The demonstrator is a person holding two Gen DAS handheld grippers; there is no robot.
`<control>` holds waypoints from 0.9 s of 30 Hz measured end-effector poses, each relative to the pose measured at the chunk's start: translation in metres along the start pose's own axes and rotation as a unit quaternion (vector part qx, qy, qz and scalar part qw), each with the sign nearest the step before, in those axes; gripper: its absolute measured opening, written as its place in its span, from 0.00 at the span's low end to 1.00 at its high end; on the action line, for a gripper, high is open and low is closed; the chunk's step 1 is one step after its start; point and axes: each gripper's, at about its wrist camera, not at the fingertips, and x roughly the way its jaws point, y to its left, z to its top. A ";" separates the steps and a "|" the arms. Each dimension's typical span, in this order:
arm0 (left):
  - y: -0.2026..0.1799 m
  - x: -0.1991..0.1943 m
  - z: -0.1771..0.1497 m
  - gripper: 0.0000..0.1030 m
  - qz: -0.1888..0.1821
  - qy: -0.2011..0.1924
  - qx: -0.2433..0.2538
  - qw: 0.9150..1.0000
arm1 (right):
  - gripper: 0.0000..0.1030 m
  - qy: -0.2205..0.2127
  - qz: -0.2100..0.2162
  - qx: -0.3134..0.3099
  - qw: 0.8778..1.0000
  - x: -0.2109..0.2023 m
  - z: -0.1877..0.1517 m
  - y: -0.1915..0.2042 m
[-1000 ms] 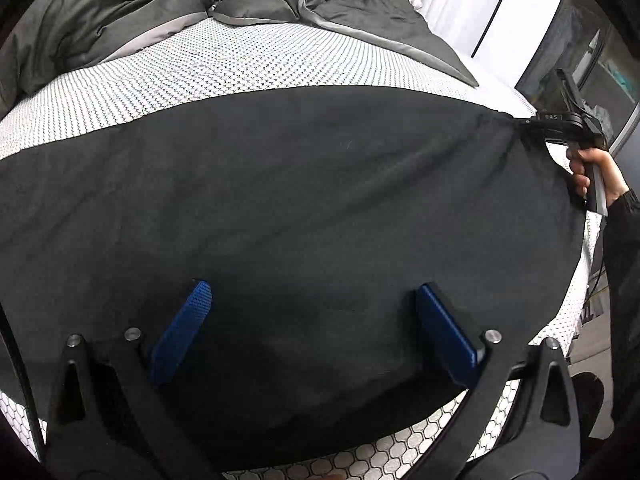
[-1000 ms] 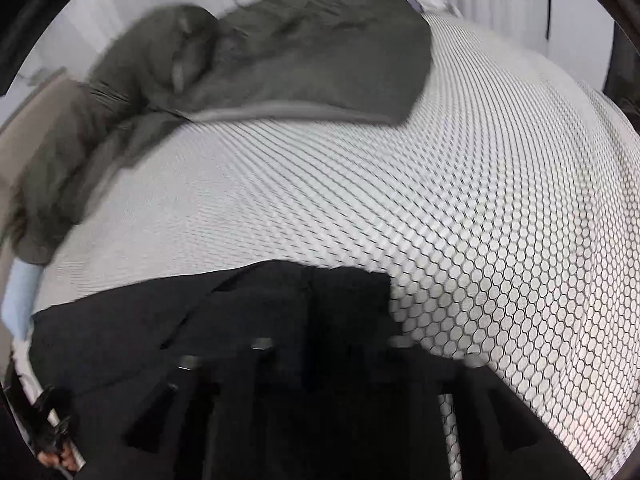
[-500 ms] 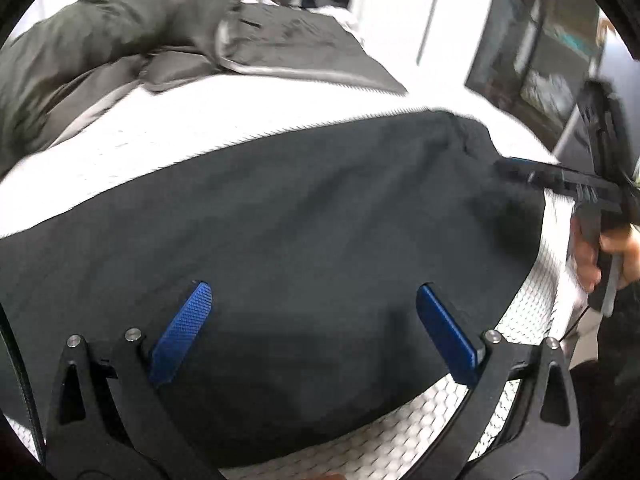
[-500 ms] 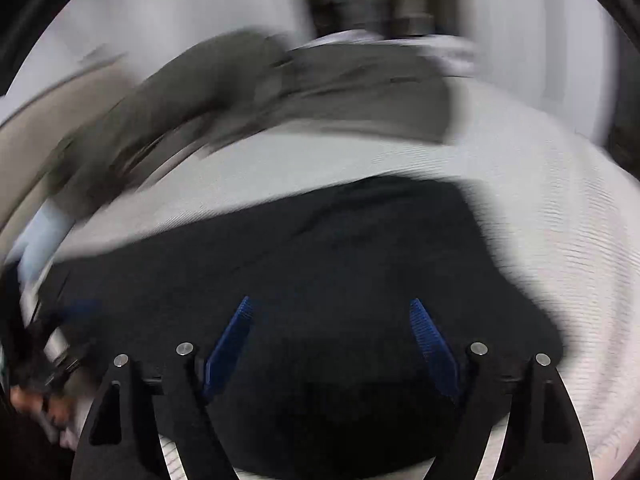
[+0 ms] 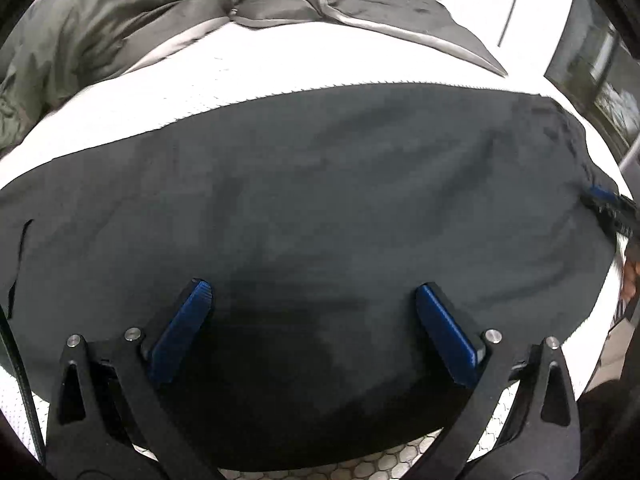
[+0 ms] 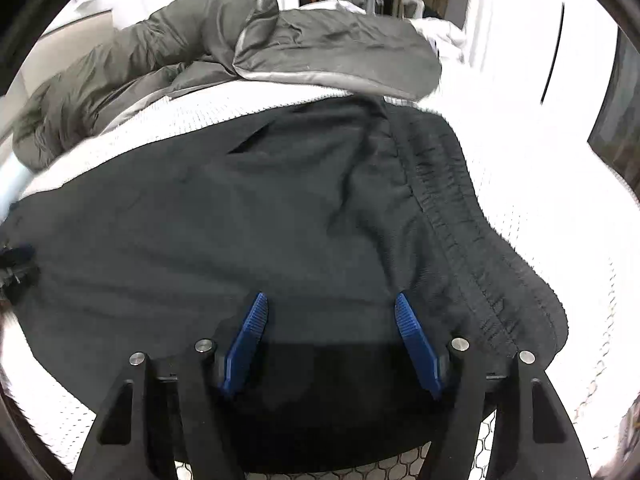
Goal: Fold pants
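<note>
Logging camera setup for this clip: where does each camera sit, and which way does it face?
Left wrist: on the left gripper, looking down over its open blue pads at the black pants on the bed; the right gripper and a hand show at the right edge.
Right wrist: on the right gripper, looking down over its open pads, nothing between them, at the waistband end.
Shared: pants, bed, grey duvet.

A rumpled grey quilted duvet is blocking the upper left of the frame, touching the flat black fabric pants; white honeycomb-patterned mattress is lying open at right.
</note>
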 end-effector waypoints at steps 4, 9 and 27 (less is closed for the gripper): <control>-0.019 -0.018 0.006 0.98 -0.021 -0.044 0.019 0.999 | 0.77 -0.014 0.004 -0.033 0.999 -0.008 0.011 0.024; -0.070 -0.013 0.026 0.99 -0.052 -0.049 0.094 0.993 | 0.84 -0.031 0.089 -0.059 0.994 0.003 0.038 0.081; -0.010 0.016 0.057 0.97 0.037 -0.005 -0.026 0.999 | 0.98 -0.005 -0.157 0.000 0.988 0.044 0.044 -0.023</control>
